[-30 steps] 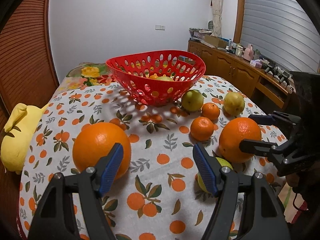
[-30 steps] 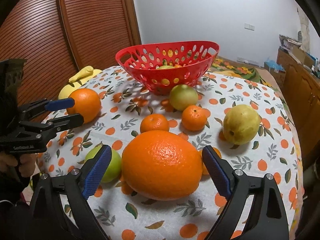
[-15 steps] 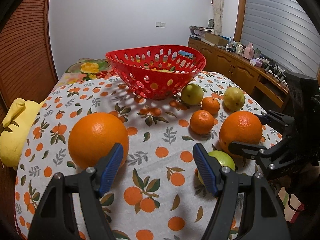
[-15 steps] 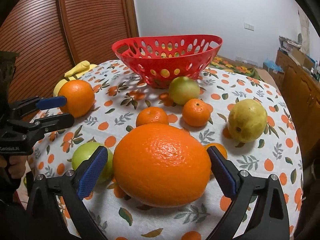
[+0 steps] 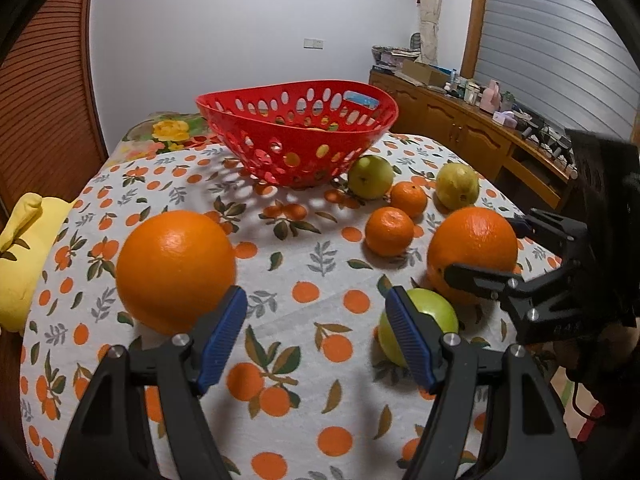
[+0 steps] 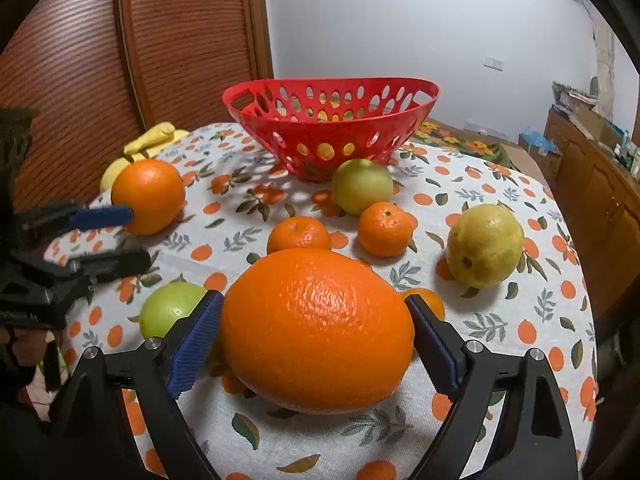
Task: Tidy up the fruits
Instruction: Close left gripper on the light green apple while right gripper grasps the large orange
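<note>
Jaws closing around one of two oranges.

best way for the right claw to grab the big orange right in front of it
Grip the big orange across its widest middle, coming from the near side, low and level. It lies wider than tall on the tablecloth. The right claw already straddles it, closing, pads about touching its flanks.

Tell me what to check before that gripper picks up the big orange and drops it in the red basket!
1. Orange sits between the right gripper fingers: ok.
2. Jaws closing on it; firm grip: cannot tell.
3. Green apple beside it clear of the left pad: cannot tell.
4. Left gripper open, holding nothing: ok.
5. Way to the basket over the small oranges: ok.
6. Room in the basket: cannot tell.
</note>
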A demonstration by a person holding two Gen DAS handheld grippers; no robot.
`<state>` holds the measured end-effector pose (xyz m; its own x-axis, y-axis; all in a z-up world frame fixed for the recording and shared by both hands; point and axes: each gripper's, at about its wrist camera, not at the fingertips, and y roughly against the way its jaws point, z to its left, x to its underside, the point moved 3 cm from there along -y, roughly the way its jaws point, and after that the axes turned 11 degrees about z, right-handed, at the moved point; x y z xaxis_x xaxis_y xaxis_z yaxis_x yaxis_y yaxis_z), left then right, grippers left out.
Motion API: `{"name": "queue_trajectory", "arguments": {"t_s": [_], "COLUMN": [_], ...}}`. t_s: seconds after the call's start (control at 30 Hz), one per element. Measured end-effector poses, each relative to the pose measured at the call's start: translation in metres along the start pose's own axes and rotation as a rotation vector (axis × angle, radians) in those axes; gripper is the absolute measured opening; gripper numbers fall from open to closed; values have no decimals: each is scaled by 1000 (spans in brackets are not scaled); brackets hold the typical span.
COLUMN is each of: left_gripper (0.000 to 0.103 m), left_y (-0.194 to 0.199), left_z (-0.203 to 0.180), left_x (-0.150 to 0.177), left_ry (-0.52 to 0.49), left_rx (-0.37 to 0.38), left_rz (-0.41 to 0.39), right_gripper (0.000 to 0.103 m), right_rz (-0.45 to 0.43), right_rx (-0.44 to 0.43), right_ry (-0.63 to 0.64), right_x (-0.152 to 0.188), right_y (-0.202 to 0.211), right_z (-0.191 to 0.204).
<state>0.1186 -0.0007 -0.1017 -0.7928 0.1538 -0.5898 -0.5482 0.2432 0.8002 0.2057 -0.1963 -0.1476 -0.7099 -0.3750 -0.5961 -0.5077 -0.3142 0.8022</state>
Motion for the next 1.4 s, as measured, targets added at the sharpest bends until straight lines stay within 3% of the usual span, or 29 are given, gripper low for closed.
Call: {"name": "queue_trajectory", "arguments": {"t_s": [0.33, 1.1, 1.4], "left_gripper": [72, 72, 61], "left_y": [-3, -20, -31], "left_z": [-22, -60, -62], "left_x": [3, 5, 10], "left_ry": [-29, -95, -102], "left_rx": [57, 120, 125], "left_rz": [16, 73, 110], "right_gripper": [92, 92, 92], "right_rz": [-76, -63, -55], "right_rx": [4, 39, 32], "right_ry": [-6, -65, -58], "right_x": [-6, 19, 16], "right_y": [38, 55, 54], "right_z": [-11, -41, -38]}}
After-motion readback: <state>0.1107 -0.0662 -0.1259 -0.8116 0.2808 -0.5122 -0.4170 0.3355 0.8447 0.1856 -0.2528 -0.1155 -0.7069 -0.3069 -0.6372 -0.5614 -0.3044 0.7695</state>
